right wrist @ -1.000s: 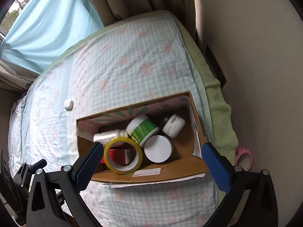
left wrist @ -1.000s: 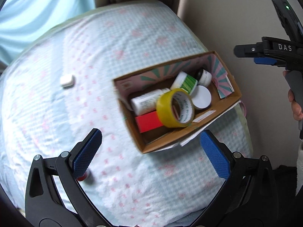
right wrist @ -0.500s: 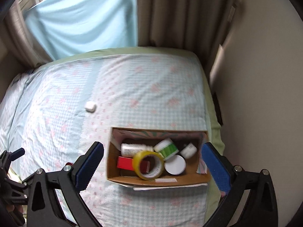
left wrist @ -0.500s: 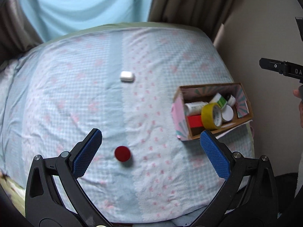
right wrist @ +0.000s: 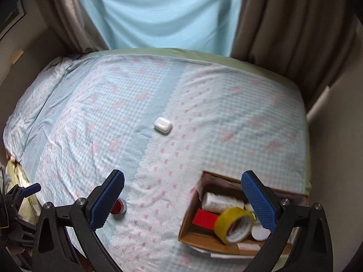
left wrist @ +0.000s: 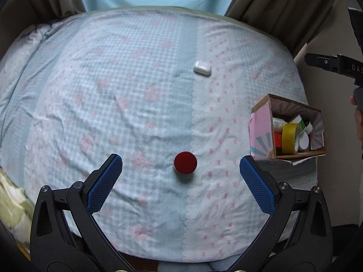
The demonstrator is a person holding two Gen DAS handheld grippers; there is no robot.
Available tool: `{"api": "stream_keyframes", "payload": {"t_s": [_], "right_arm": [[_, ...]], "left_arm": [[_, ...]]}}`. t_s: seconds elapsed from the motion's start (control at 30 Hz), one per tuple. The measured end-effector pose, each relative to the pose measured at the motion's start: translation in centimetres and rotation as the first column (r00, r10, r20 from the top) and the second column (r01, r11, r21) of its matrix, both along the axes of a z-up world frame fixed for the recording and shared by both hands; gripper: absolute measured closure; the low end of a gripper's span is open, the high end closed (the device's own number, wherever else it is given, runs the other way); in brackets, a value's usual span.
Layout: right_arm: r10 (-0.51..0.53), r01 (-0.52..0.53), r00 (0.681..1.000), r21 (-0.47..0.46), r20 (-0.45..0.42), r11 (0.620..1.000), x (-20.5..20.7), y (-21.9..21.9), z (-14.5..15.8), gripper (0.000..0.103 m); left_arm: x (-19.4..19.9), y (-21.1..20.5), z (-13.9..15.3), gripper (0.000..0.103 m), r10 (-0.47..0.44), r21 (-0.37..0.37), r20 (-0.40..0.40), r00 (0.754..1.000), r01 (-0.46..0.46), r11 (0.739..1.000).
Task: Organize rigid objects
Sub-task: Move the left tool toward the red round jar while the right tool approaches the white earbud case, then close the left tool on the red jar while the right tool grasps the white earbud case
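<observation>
A small round red-lidded jar (left wrist: 185, 166) lies on the bed between and just ahead of my open, empty left gripper (left wrist: 179, 181). It also shows in the right wrist view (right wrist: 118, 206), partly behind the left finger. A white earbud case (left wrist: 202, 67) (right wrist: 163, 125) lies farther back. A cardboard box (left wrist: 261, 124) (right wrist: 192, 213) at the right holds a yellow tape roll (right wrist: 234, 224), a red block (right wrist: 205, 218), a white bottle (right wrist: 219, 201) and white lids. My right gripper (right wrist: 181, 195) is open and empty, above the box's left side.
The bed (left wrist: 113, 113) has a blue checked sheet with pink flowers. Curtains (right wrist: 158, 11) hang behind it and a wall (right wrist: 335, 136) runs along the right. The other handheld gripper (left wrist: 335, 65) shows at the right edge.
Both grippers have pulled back and swung left from over the box. The left one now faces the red jar, and the whole bed has come into view.
</observation>
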State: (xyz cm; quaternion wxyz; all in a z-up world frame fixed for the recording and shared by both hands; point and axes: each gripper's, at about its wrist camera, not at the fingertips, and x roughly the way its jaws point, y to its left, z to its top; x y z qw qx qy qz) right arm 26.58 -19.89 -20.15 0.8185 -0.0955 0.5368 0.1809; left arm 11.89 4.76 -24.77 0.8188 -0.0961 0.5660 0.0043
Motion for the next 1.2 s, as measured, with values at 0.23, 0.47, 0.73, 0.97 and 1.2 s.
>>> {"api": "stream_keyframes", "payload": {"t_s": [0.23, 0.47, 0.73, 0.97, 1.2], "right_arm": [[0.2, -0.202, 0.978, -0.022, -0.057, 0.979, 4.1, 4.4, -6.4, 0.0], [0.379, -0.389, 0.919, -0.1, -0.109, 0.916, 8.2, 7.8, -13.5, 0.0], [0.537, -0.557, 0.826, -0.106, -0.17, 0.824, 13.0, 11.3, -20.7, 0.001], [0.611, -0.644, 0.759, -0.128, -0.225, 0.754, 15.0, 12.9, -25.4, 0.006], [0.637, -0.673, 0.735, -0.136, -0.234, 0.727, 16.4, 14.3, -27.7, 0.018]], "left_arm": [[-1.1, 0.0, -7.5, 0.0, 0.032, -0.048, -0.074, 0.997, -0.036, 0.998], [-0.5, -1.8, -14.7, 0.0, 0.043, -0.051, -0.104, 0.994, -0.049, 0.998], [0.9, -3.4, -20.7, 0.006, 0.081, 0.002, -0.097, 0.992, -0.081, 0.997], [1.9, -4.3, -22.9, 0.018, 0.083, 0.039, -0.083, 0.993, -0.08, 0.996], [2.9, -4.5, -23.0, 0.034, 0.078, 0.062, -0.049, 0.996, -0.075, 0.995]]}}
